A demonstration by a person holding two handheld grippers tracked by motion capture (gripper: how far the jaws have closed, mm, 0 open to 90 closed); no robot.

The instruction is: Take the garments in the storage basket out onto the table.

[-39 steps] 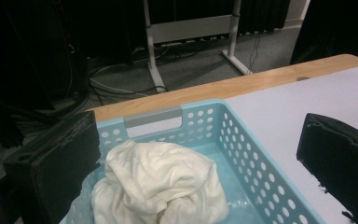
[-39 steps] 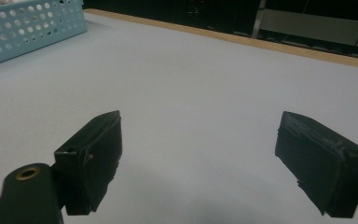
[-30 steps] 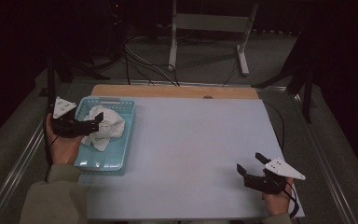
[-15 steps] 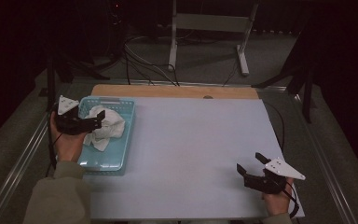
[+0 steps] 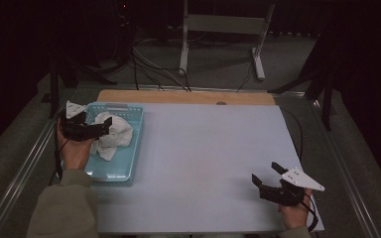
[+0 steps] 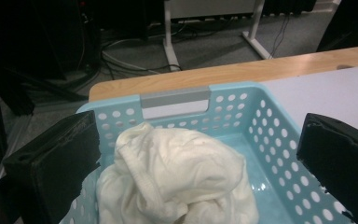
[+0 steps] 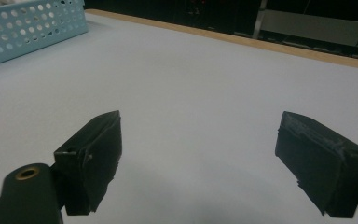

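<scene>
Left tool [image 6: 200, 163] spread wide around cloth [image 6: 175, 179] in basket [image 5: 129, 148], counter's left edge | right tool [image 5: 268, 181] wide, empty | risk: snagging basket wall.

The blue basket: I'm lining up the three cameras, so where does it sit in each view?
High view: blue basket at table's left, white cloth inside.
Left gripper view: centre, between the jaws, cloth inside.
Right gripper view: top-left corner.
Shared landmark: its perforated wall.
</scene>
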